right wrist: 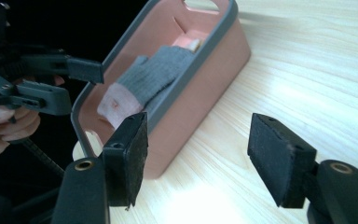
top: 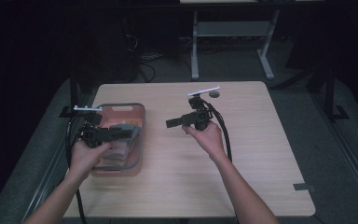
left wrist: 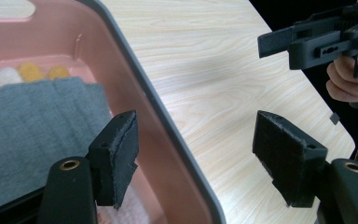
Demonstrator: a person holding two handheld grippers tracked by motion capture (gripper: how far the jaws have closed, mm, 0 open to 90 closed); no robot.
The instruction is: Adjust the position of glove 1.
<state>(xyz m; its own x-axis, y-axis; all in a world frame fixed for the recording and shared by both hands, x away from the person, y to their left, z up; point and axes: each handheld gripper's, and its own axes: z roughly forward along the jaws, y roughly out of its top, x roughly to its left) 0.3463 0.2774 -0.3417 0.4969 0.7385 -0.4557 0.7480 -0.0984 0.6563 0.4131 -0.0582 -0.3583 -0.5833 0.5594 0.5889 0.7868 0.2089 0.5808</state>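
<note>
A pink basket [top: 141, 140] with a grey rim stands on the left part of the wooden table [top: 261, 140]. Inside lies a grey sock [left wrist: 42, 121] with a pale pink cuff [right wrist: 116, 105], and behind it are small yellow and white balls [left wrist: 28, 72]. My left gripper [top: 129, 133] hovers over the basket, open, its jaws straddling the basket's rim [left wrist: 168, 116] with nothing held. My right gripper [top: 170, 123] is held above the table's middle, pointing left at the basket [right wrist: 200, 93]. It is open and empty [right wrist: 198, 158]. Each gripper view catches the other gripper: the right one [left wrist: 317, 39] and the left one [right wrist: 51, 79].
A small dark round thing [top: 214, 94] lies near the table's far edge. A dark strip of tape [top: 304, 187] sits at the front right edge. Bare wood stretches right of the basket. A metal desk frame [top: 233, 32] stands on the floor beyond the table.
</note>
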